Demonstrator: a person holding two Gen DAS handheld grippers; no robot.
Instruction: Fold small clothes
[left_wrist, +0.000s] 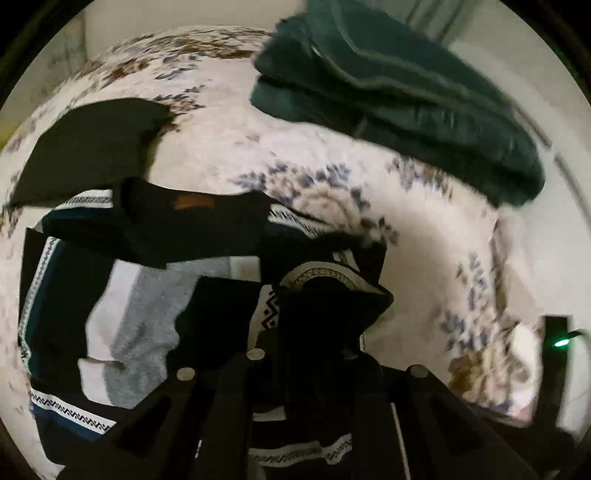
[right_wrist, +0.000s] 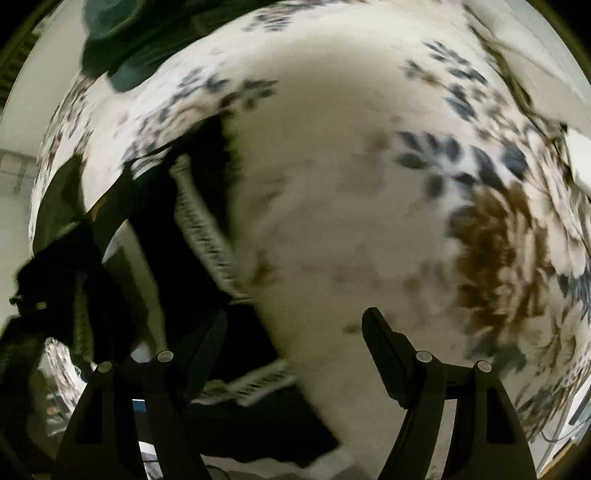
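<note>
Left wrist view: left claw (left_wrist: 295, 354) clamps the striped garment (left_wrist: 110, 295)

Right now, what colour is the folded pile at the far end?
Dark teal green pile; clearest in the left wrist view.

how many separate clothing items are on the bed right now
3 that I can tell. A dark teal folded garment lies at the far right, a plain black folded piece at the far left, and the striped navy, white and grey sweater lies nearest, under the left gripper. More may be hidden.
</note>
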